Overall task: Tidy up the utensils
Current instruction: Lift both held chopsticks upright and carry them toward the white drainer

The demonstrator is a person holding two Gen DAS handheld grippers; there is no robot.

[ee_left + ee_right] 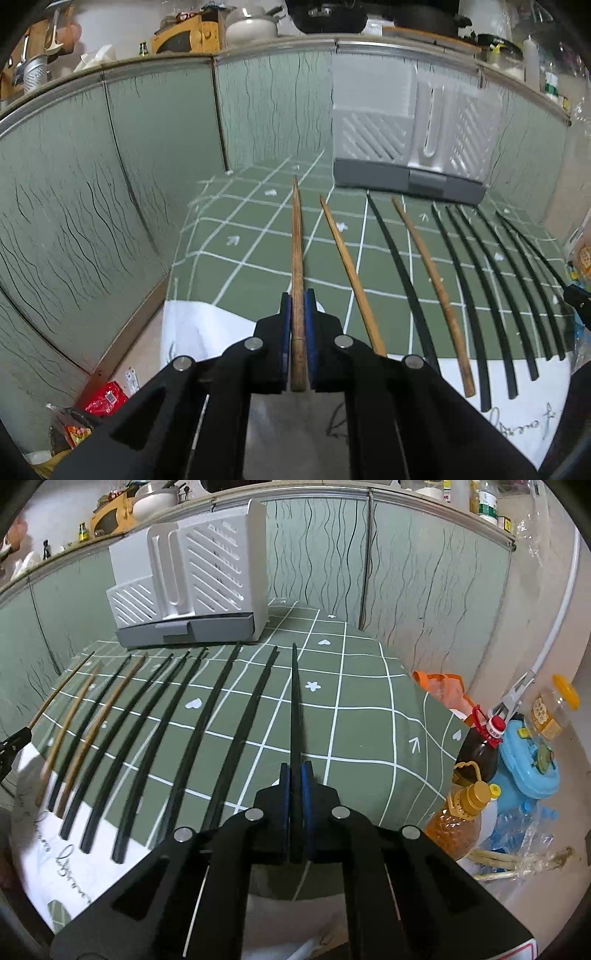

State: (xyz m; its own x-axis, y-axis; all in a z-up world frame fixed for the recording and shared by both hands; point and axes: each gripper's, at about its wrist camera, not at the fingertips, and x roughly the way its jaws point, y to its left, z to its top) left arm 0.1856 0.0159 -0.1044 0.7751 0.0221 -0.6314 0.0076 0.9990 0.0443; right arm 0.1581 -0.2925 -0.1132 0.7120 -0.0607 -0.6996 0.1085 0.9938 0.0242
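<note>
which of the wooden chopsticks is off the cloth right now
The leftmost wooden chopstick, clamped in the left gripper. The other two wooden chopsticks lie loose on the green cloth.

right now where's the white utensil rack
The white utensil rack stands at the far edge of the green checked cloth, against the wall, beyond the row of chopsticks.

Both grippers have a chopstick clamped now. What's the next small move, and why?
Probably lift both straight up a little before heading to the white slatted utensil holder. The left gripper pinches a brown wooden chopstick, the right gripper a black chopstick, and loose chopsticks lie close beside each on the green checked cloth.
</note>
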